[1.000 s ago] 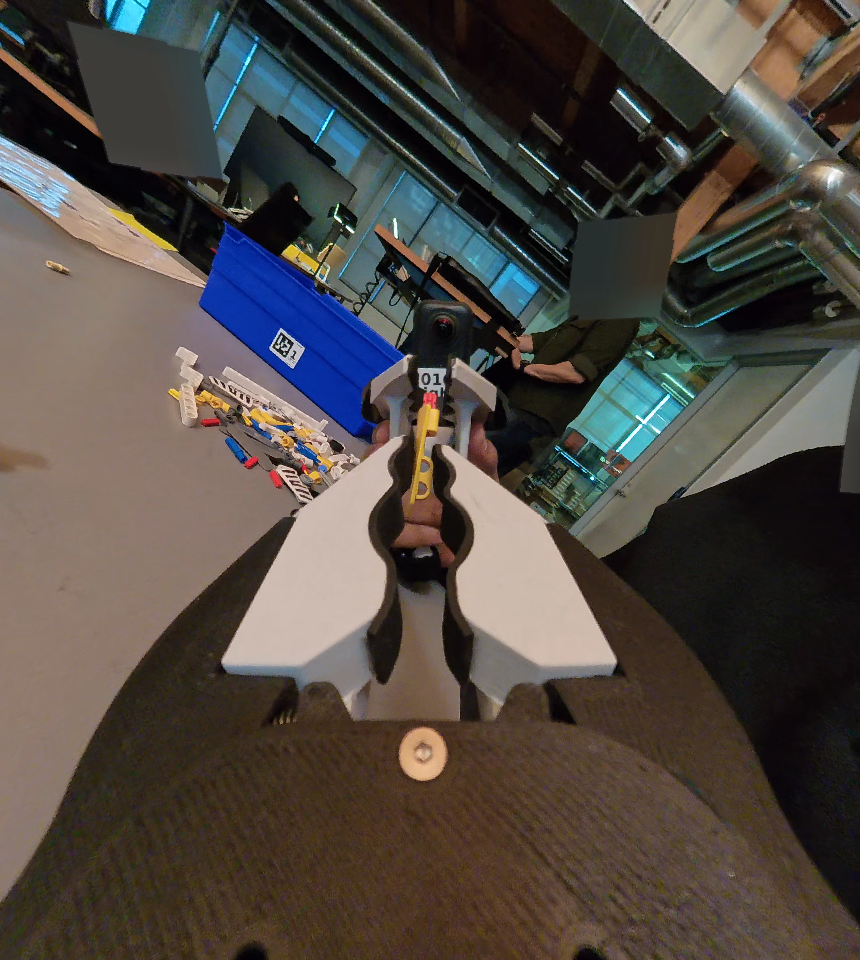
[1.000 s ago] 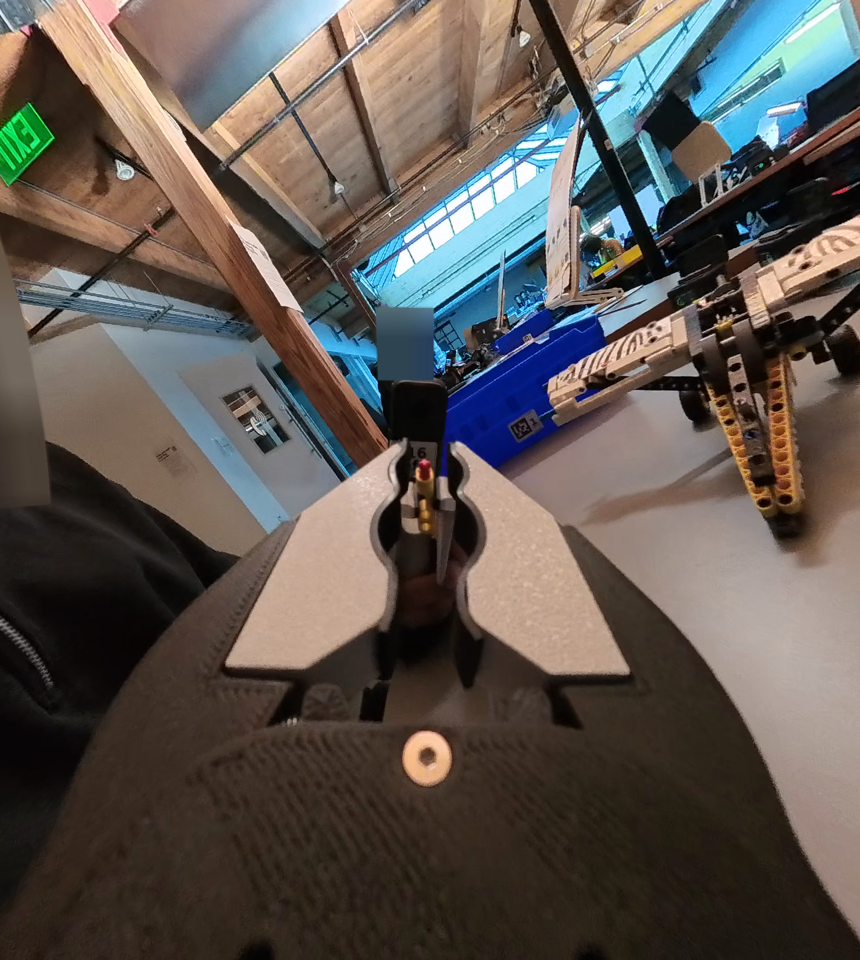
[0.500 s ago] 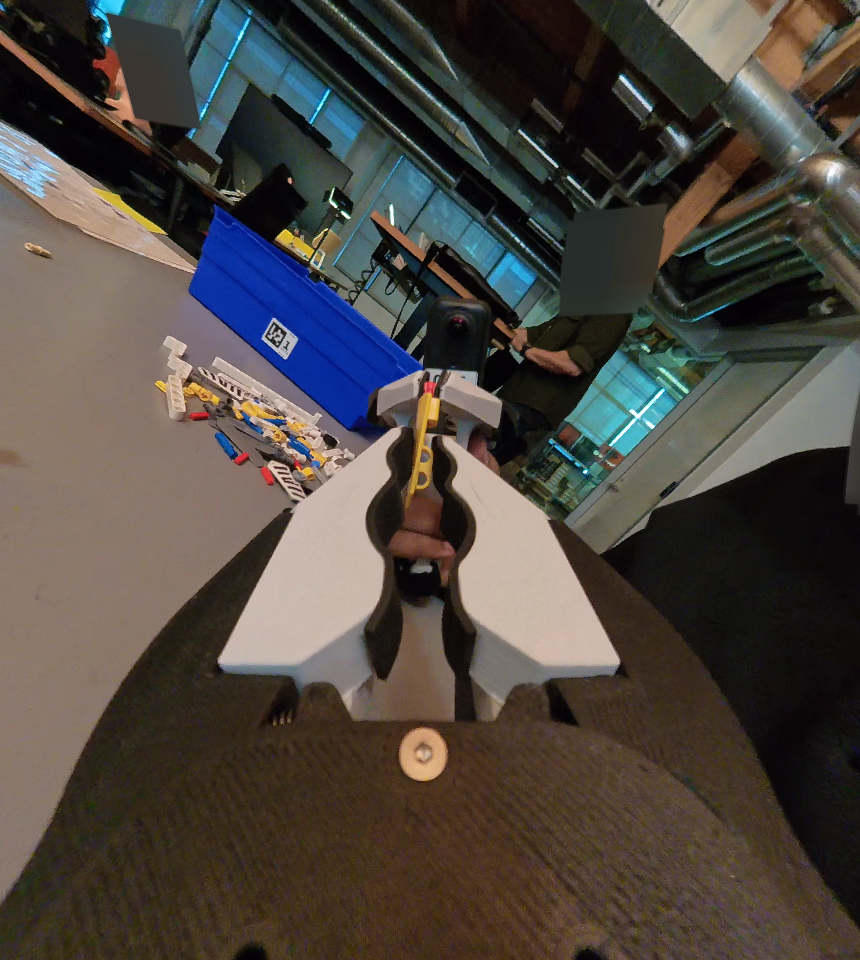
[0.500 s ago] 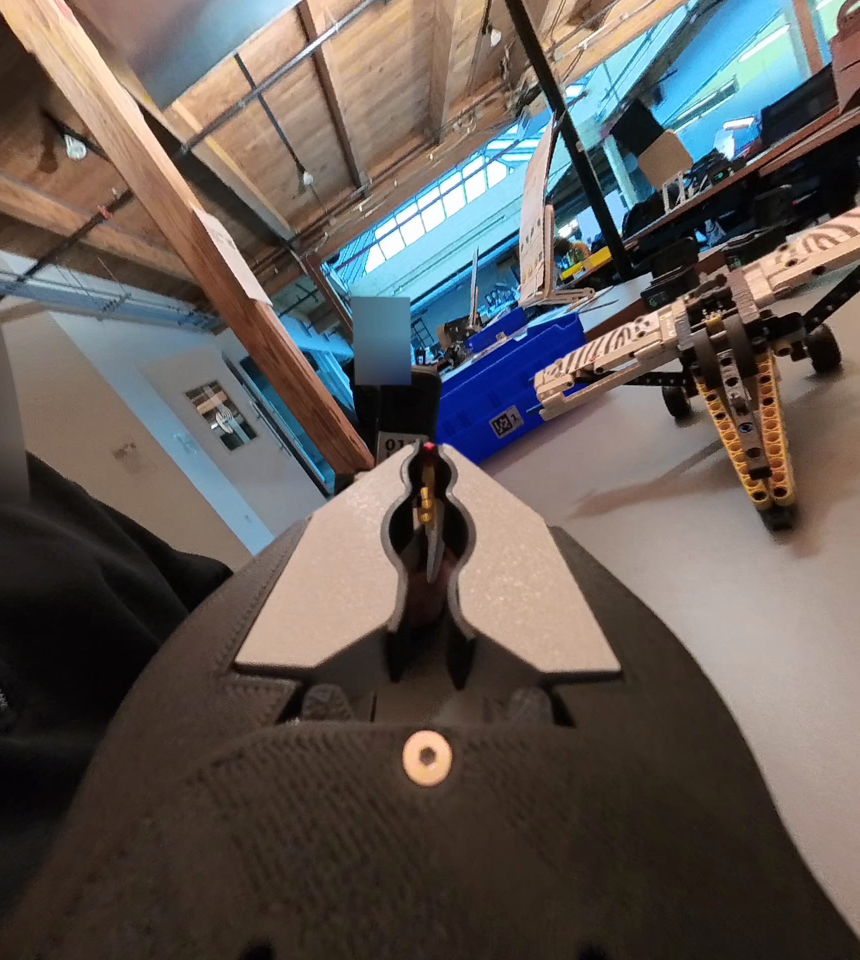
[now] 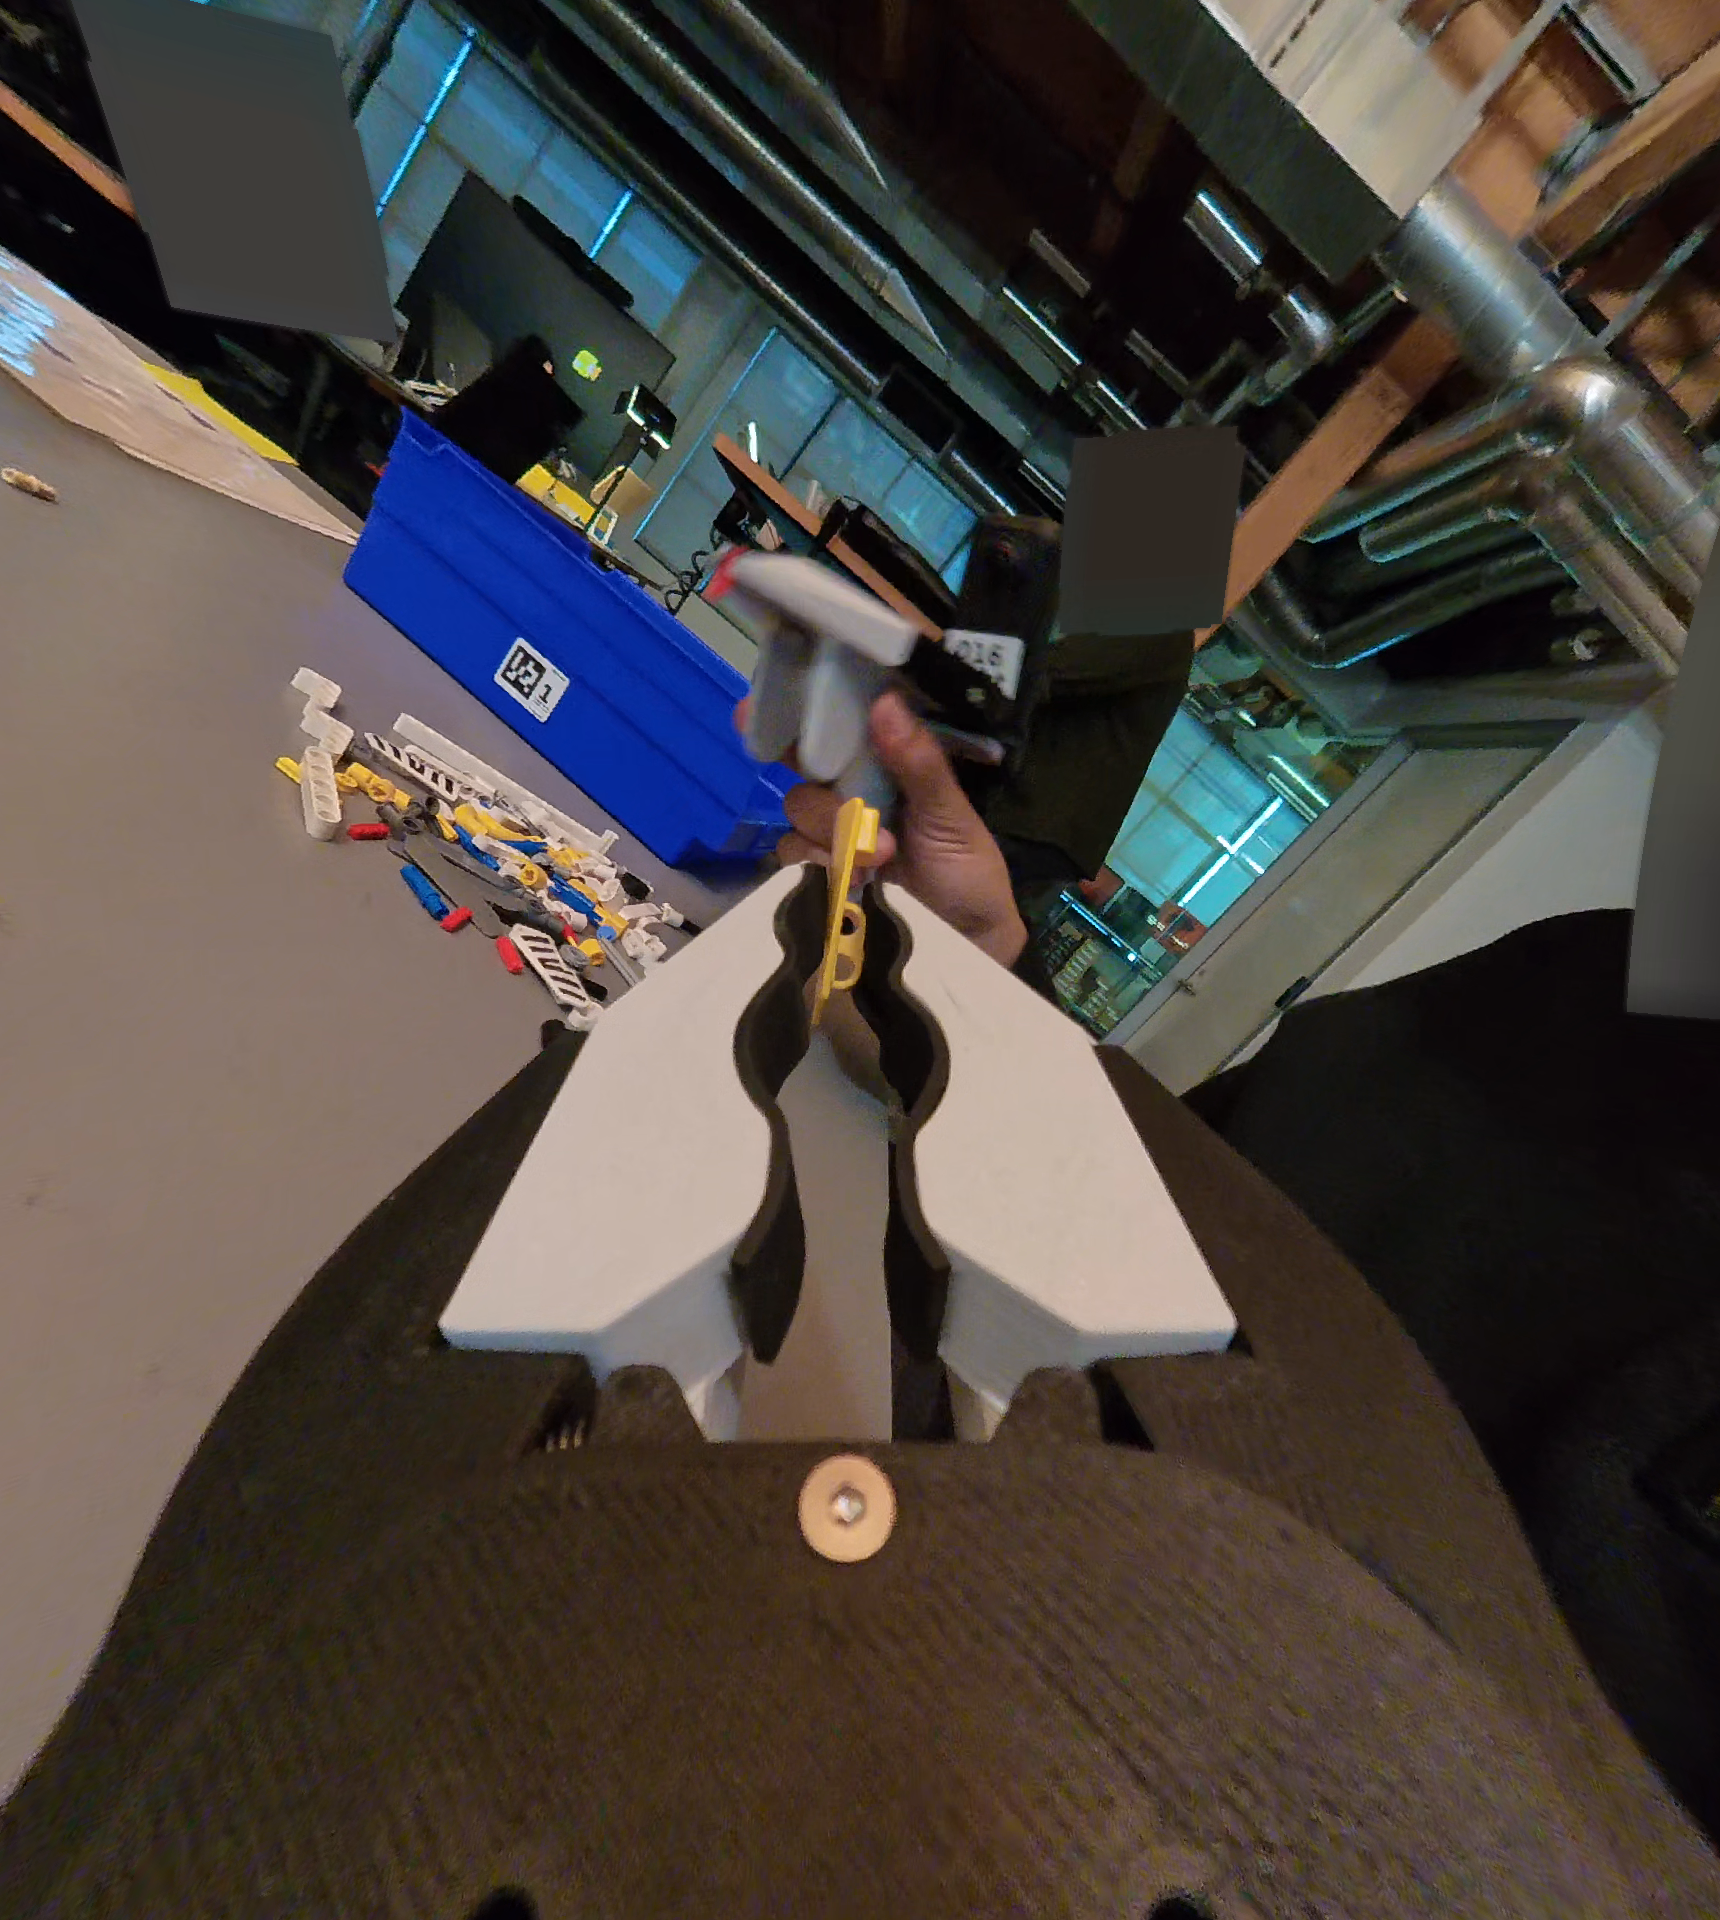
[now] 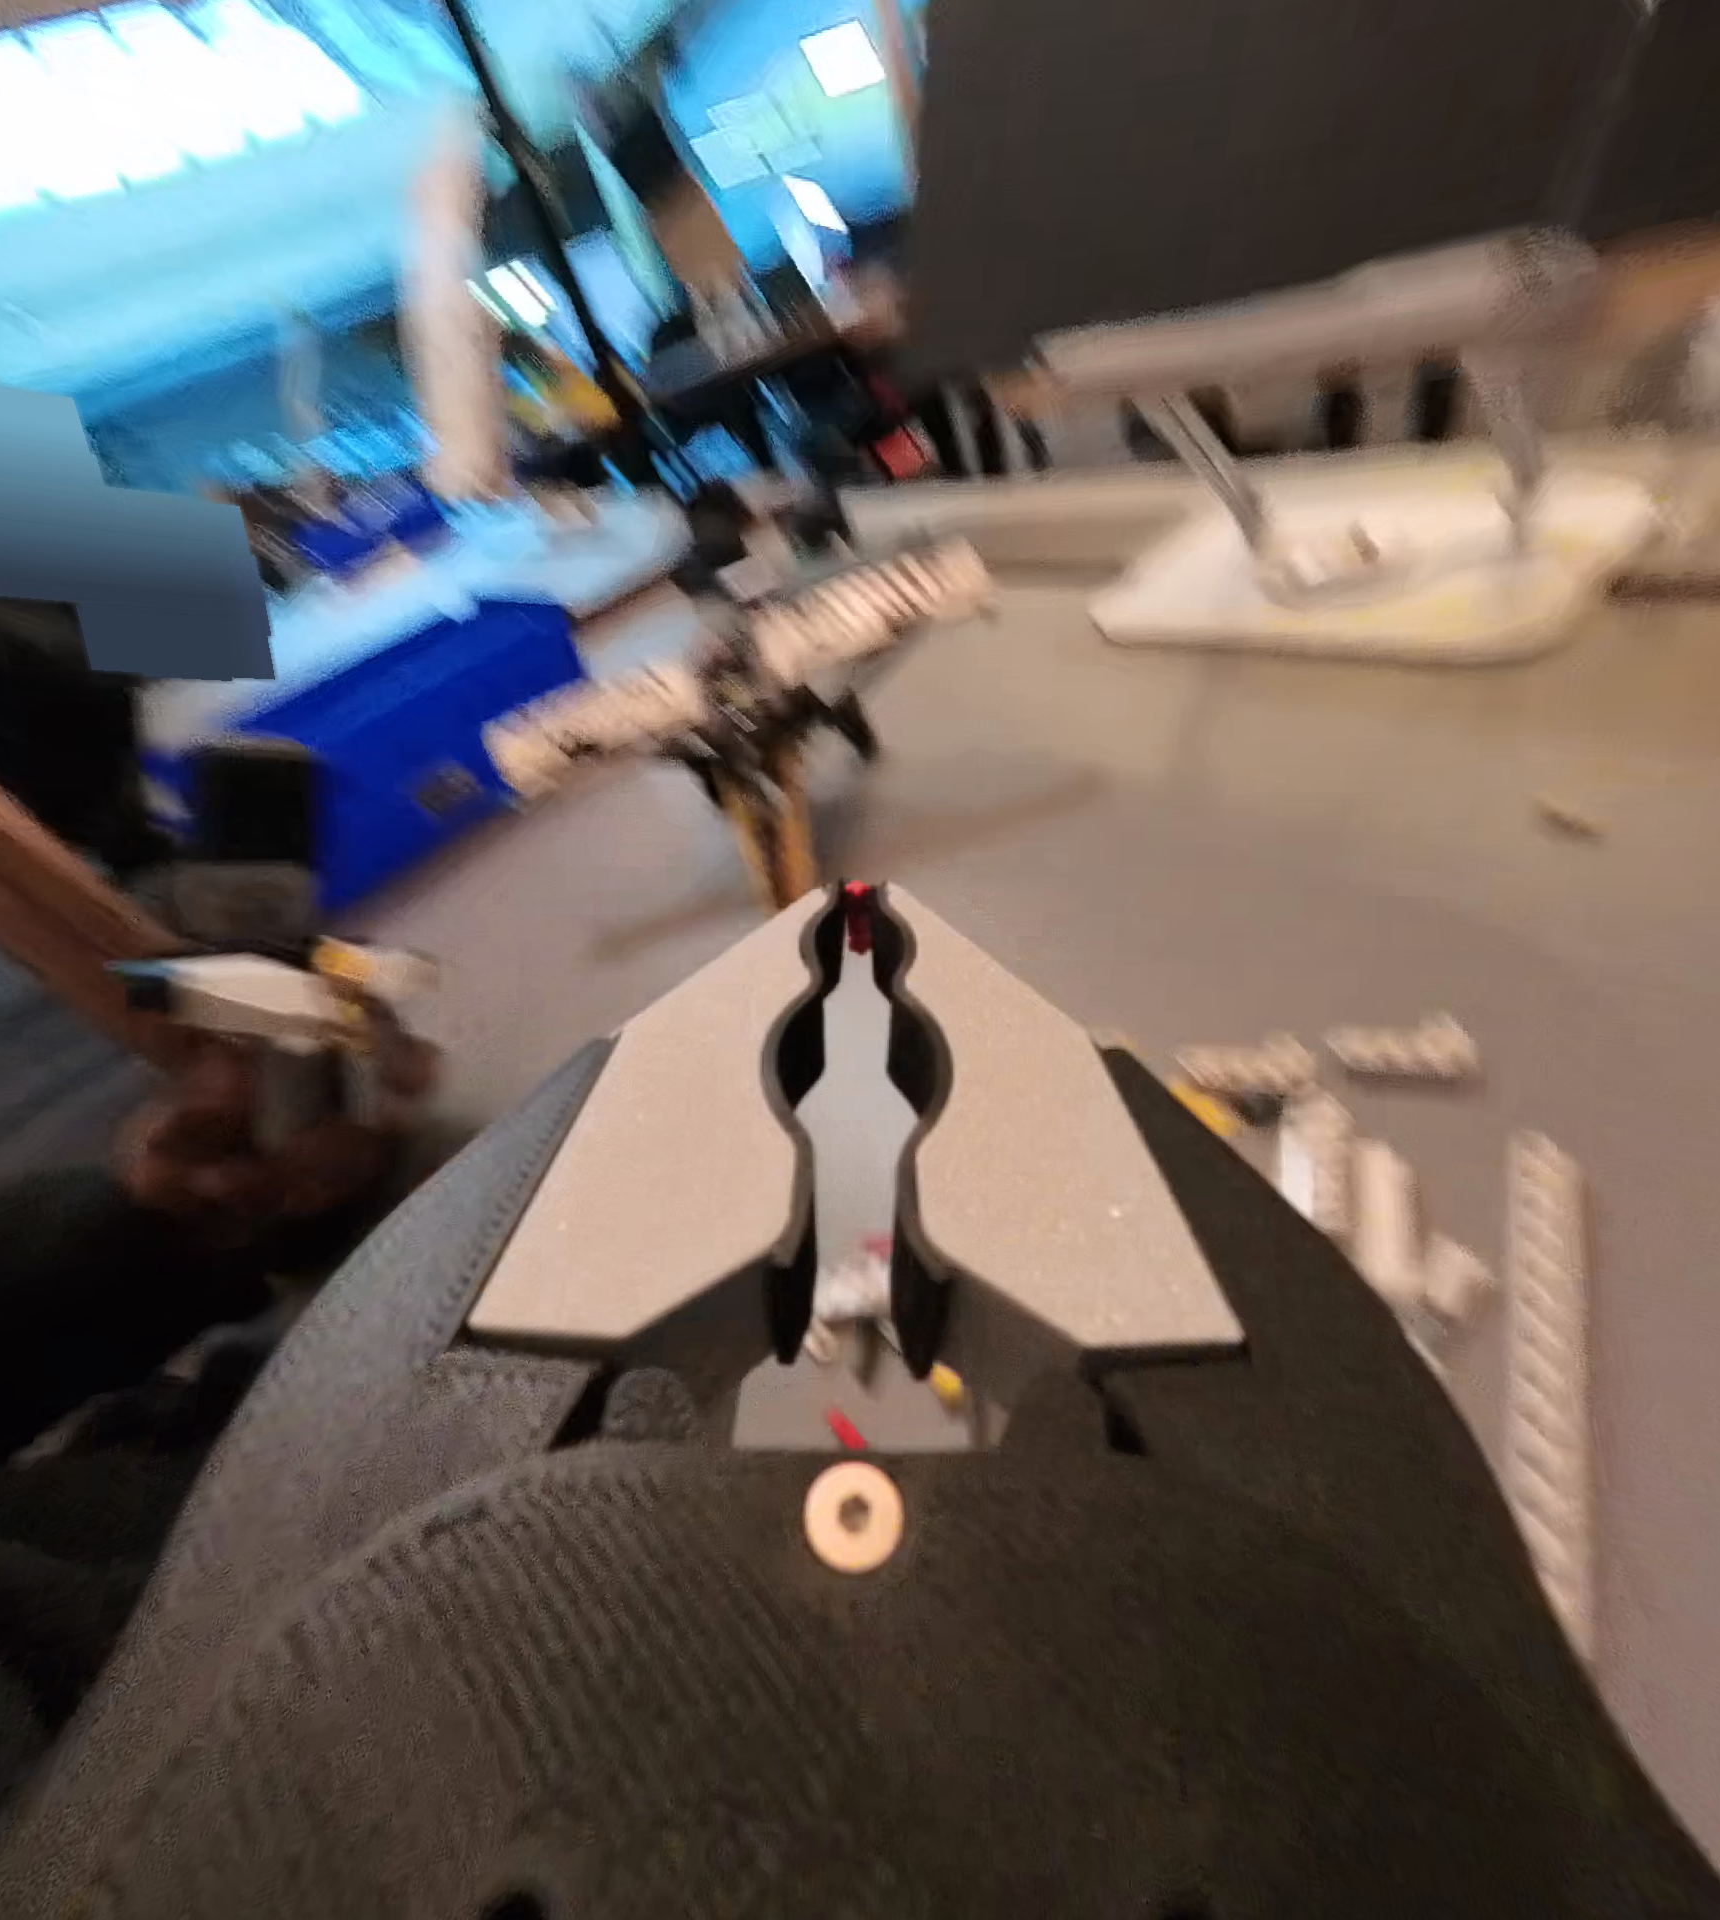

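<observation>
Left wrist view: my left jaws (image 5: 840, 904) are closed on a thin yellow beam (image 5: 843, 914) with holes, its tip standing out past the fingertips. Beyond it, my right gripper (image 5: 814, 665) is raised above the desk (image 5: 108, 1039), with a hand (image 5: 929, 831) on its grip. Right wrist view, heavily blurred: my right jaws (image 6: 856, 904) are closed on a small red pin (image 6: 856, 920) at the very tips.

Handling, as I judge it: both parts are slim and pinched only at the fingertips, so an even squeeze and slow, square motion would keep the beam from pivoting and the pin from slipping out.

Surface and room: the desk is plain grey. A pile of small parts (image 5: 482, 842) lies beside a blue bin (image 5: 544, 644) bearing a square marker. A partly built model (image 6: 762, 665) of white and yellow beams stands farther off. Overhead run timber beams and metal ducts (image 5: 1521, 312); windows line the far wall.
</observation>
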`<state>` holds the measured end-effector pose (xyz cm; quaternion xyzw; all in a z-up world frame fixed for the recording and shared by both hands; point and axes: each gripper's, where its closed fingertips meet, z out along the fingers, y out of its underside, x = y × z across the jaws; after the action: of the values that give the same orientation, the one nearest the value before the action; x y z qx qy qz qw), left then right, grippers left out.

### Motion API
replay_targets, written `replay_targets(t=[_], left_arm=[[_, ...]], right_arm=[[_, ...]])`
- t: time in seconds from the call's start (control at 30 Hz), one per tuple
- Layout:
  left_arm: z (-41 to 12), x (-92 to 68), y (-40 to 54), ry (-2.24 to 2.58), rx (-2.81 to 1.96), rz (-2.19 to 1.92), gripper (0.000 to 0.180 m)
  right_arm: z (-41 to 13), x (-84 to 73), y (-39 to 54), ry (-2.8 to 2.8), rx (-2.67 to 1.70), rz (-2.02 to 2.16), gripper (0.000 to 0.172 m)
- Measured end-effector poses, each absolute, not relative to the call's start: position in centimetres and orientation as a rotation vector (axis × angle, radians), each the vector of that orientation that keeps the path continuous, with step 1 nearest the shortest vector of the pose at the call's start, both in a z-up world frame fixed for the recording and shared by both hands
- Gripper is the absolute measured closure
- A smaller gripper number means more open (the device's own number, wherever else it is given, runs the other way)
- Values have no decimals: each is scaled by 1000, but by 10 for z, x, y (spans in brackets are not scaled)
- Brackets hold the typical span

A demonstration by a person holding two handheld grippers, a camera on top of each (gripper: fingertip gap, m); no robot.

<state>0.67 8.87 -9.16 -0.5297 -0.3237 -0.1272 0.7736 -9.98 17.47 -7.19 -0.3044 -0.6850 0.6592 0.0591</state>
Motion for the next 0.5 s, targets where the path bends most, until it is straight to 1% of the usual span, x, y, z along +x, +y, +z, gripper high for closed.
replay_targets(t=[0.1,0.17,0.27,0.33,0.37,0.5], left_arm=[[-94,8,93,-696,-1174,-268,178],[-95,8,94,-701,-1183,-281,178],[-94,6,92,-709,-1158,-287,178],[-94,6,91,-712,-1150,-292,178],[-94,6,91,-712,-1150,-294,178],[-95,6,92,-711,-1158,-293,178]], right_arm=[[-134,-127,209,-2233,-1164,1592,170],[-155,-133,220,-2248,-1243,1492,170],[-159,-140,222,-2199,-1282,1523,168],[-159,-142,224,-2192,-1293,1514,155],[-157,-143,226,-2174,-1289,1514,156],[-129,-141,229,-2071,-1209,1599,152]])
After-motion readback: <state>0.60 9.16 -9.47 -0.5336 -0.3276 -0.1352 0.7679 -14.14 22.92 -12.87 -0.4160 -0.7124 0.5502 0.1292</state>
